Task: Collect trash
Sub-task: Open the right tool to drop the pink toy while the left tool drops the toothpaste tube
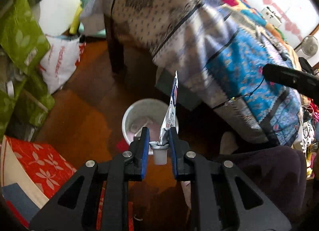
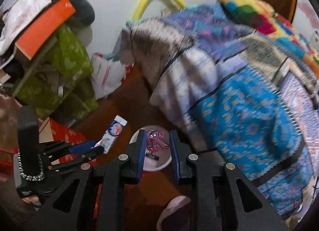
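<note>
Left wrist view: the left gripper (image 1: 159,147) is clamped on a squeezed silver-and-blue tube's (image 1: 171,115) neck, poised above the round white plastic bin (image 1: 129,115) on the wooden floor, while the right gripper (image 2: 157,147) pinches a crumpled pink transparent wrapper (image 2: 154,141) over it, likely for dropping.

**Materials and finishes**

The squeezed tube (image 1: 171,117) is glossy printed foil-plastic with a matt white plastic cap (image 1: 160,158). The bin (image 1: 127,119) looks like smooth white plastic. The left hand-held gripper (image 1: 159,141) is matt black plastic with blue rubbery pads (image 1: 146,141) and shiny metal pins. The floor (image 1: 87,111) is polished wood. The blanket (image 1: 229,55) is patterned cloth. The pink toy (image 2: 155,141) is clear glossy plastic.
</note>
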`<state>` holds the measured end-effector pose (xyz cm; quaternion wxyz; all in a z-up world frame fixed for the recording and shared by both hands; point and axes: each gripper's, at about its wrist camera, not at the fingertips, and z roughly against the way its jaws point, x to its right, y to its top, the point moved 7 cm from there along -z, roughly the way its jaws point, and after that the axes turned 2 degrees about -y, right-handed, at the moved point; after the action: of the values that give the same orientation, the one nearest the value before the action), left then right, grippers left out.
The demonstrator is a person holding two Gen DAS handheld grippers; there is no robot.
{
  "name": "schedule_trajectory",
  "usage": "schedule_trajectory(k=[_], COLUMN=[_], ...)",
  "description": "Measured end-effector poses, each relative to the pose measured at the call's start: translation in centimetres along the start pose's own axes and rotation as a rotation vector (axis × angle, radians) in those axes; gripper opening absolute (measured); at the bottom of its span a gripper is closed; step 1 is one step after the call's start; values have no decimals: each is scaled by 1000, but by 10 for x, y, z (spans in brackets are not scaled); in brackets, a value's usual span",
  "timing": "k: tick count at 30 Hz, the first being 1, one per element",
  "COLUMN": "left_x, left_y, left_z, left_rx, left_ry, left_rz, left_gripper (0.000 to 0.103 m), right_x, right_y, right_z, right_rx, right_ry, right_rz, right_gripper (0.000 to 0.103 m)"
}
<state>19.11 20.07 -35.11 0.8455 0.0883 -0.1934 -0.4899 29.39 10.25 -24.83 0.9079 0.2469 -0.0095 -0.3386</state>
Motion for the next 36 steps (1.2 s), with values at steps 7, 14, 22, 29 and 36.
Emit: schedule_trajectory(k=[7, 14, 22, 29, 36], left_x=[-22, -39, -43, -38, -28], left_y=[-10, -13, -2, 5, 15], left_z=[-47, -80, -98, -104, -71], left_rx=[-116, -184, -181, -193, -129], left_ry=[9, 10, 21, 46, 63], left_rz=[65, 156, 249, 229, 166], left_gripper=[19, 19, 19, 28, 28], right_x=[-16, -25, -22, -14, -6], right_y=[-14, -22, -21, -19, -16], right_z=[-63, -120, -151, -135, -111], right_rx=[-149, -288, -377, -344, -283], right_ry=[19, 65, 111, 87, 69], right_rz=[34, 14, -69, -30, -3], right_gripper=[22, 22, 42, 42, 42])
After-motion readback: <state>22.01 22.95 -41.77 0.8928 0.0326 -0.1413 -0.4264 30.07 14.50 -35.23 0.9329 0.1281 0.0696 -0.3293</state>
